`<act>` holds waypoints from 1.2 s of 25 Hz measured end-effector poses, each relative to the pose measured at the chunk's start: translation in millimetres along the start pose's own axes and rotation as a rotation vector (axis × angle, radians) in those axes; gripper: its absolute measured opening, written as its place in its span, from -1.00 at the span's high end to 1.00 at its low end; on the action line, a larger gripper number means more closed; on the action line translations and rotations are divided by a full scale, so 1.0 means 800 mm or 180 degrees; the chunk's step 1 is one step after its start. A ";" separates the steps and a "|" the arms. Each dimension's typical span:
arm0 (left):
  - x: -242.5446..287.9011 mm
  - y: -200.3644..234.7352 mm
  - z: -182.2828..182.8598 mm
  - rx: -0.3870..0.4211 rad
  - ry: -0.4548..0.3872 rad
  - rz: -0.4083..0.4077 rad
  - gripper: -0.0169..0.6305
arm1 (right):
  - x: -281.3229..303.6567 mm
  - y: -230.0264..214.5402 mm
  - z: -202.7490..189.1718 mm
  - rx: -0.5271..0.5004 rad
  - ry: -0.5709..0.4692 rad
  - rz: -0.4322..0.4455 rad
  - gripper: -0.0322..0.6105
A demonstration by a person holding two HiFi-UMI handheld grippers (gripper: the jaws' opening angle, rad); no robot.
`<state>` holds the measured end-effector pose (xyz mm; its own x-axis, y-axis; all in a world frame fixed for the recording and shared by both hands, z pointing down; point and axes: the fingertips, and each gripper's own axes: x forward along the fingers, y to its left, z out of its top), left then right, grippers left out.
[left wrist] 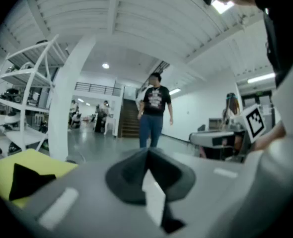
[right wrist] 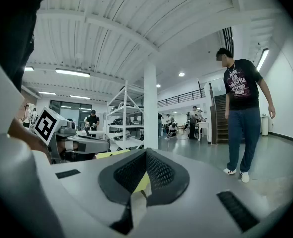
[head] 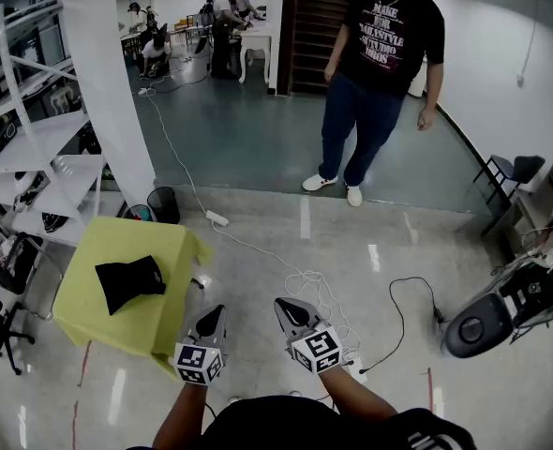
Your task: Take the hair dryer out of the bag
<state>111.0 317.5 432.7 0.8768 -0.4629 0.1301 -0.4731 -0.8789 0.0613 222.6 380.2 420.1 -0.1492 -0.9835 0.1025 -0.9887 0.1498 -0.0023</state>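
A black bag (head: 129, 280) lies on a small table under a yellow-green cloth (head: 155, 322) at the left; in the left gripper view the bag (left wrist: 28, 178) shows low at the left. No hair dryer is visible. My left gripper (head: 214, 316) hovers shut and empty just right of the table's near corner, its tips (left wrist: 146, 153) pressed together. My right gripper (head: 287, 307) is held beside it over the floor, also shut and empty, its tips (right wrist: 145, 153) meeting, and it points level.
A person in a black T-shirt and jeans (head: 378, 73) stands ahead on the floor. A white pillar (head: 108, 82) and white shelves (head: 42, 157) stand left. White cables (head: 300, 279) trail across the glossy floor. A grey machine (head: 501, 312) sits at the right.
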 end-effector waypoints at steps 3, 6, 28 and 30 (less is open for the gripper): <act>-0.008 0.009 0.000 0.0027 -0.0011 -0.0026 0.93 | 0.007 0.013 0.001 -0.0034 -0.0004 -0.0024 0.88; -0.013 0.016 -0.001 0.0038 0.0000 -0.0044 0.93 | 0.013 0.022 0.003 -0.0036 -0.0009 -0.0037 0.88; -0.086 0.076 -0.018 -0.0037 0.0046 0.0012 0.93 | 0.046 0.106 0.007 0.0052 0.0053 -0.0139 0.88; -0.094 0.086 -0.023 -0.0020 0.0062 0.0035 0.93 | 0.050 0.121 0.005 0.0046 0.0067 -0.0111 0.88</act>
<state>11.2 294.2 445.0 0.8697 -0.4701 0.1502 -0.4833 -0.8730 0.0660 121.4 355.3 420.3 -0.1145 -0.9857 0.1235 -0.9934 0.1138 -0.0126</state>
